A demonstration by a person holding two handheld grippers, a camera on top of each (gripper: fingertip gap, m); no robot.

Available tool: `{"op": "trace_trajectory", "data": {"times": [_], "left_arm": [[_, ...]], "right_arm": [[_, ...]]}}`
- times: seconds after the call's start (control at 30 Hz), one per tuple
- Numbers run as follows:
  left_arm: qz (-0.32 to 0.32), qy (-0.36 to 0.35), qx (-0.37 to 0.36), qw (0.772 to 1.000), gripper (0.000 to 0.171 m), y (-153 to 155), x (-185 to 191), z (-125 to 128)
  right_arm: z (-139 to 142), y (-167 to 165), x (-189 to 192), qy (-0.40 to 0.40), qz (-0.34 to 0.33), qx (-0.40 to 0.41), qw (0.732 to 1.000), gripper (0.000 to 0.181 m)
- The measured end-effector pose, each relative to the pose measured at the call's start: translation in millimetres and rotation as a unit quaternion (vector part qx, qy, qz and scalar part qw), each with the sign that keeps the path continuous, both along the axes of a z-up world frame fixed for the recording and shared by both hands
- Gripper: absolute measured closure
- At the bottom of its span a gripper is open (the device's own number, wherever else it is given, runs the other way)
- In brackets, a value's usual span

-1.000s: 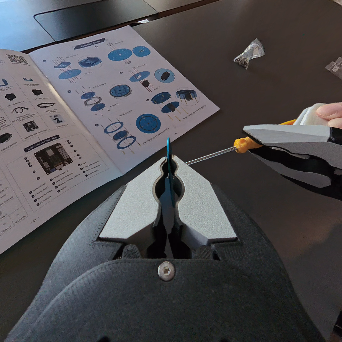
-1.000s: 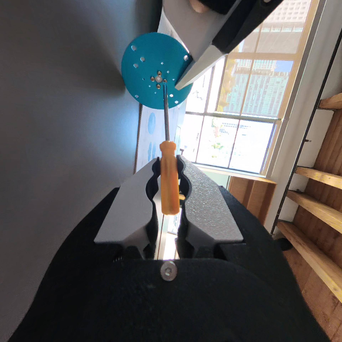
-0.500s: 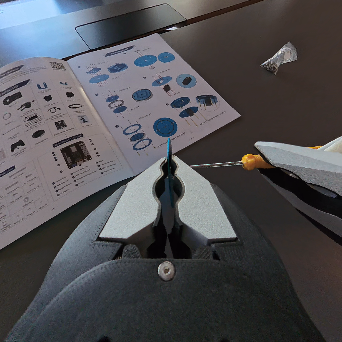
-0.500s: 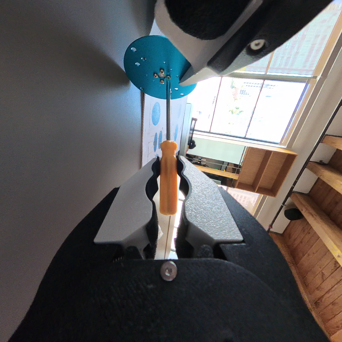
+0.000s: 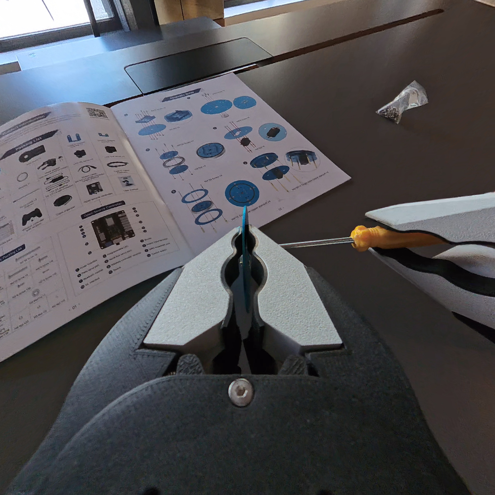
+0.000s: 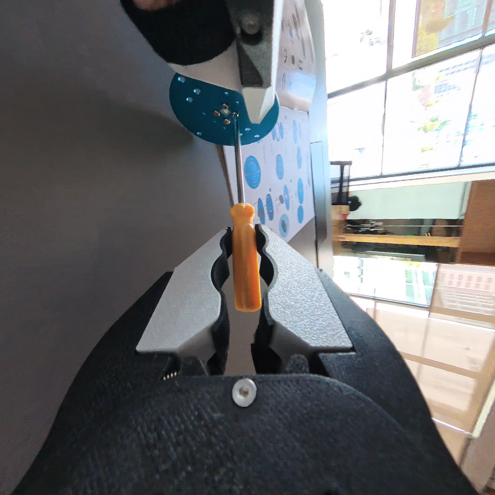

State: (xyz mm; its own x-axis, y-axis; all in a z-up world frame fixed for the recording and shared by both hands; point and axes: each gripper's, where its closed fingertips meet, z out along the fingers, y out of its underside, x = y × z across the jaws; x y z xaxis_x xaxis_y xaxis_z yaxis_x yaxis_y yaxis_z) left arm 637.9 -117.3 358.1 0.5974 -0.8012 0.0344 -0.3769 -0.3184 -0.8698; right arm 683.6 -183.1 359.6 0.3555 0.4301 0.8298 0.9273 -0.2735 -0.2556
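We hold the left tongs (image 5: pixel 245 233) clamped on a thin blue round plate (image 5: pixel 245 267), gripped by its edge so that it stands on edge above the dark worktop (image 5: pixel 401 150) and leaves its drilled face bare toward the right. In the right wrist view that plate (image 6: pixel 206 112) shows as a disc with many small holes and a cluster of small brass-coloured screws (image 6: pixel 226 115) near its middle, with one pale finger of the left tongs pressed over its rim. Our right tongs (image 6: pixel 245 233) are closed on the orange handle of a small screwdriver (image 6: pixel 246 267), held lengthwise between the fingers so the steel shaft runs straight ahead; its tip sits at one of the screws beside the plate's centre, seemingly touching it, though we cannot tell whether it is seated in the head. In the left wrist view the screwdriver (image 5: pixel 375 238) comes in from the right of the plate, close to square to its face, which we judge is why the plate is held upright rather than flat. Behind and to the left of the plate an open instruction booklet (image 5: pixel 160 187) lies flat on the worktop, its pages showing blue discs and parts. Far to the right of the plate, beyond the booklet's corner, lies a small clear bag of dark hardware (image 5: pixel 401 103), well apart from both tongs.
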Motion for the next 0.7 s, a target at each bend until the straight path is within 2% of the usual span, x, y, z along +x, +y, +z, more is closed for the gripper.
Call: {"op": "trace_trajectory", "data": {"times": [0.13, 0.23, 0.43, 0.57, 0.7], "left_arm": [[0.005, -0.026, 0.017, 0.999, 0.171, 2, -1, 10], [0.004, -0.039, 0.033, 0.999, 0.171, 3, -2, 12], [-0.005, -0.086, 0.033, 0.996, 0.171, 3, 0, 24], [-0.001, -0.076, 0.052, 0.996, 0.171, 4, 1, 25], [-0.004, -0.083, 0.041, 0.996, 0.171, 5, 2, 23]], "right_arm": [[7, 2, -2, -0.058, 0.016, 0.049, 0.997, 0.165], [7, 1, -4, -0.036, 0.002, 0.058, 0.998, 0.165], [9, 2, 1, 0.100, -0.036, 0.035, 0.994, 0.165], [4, 2, -1, 0.211, -0.052, -0.004, 0.976, 0.164], [-1, 2, -1, 0.274, -0.057, -0.036, 0.959, 0.164]]}}
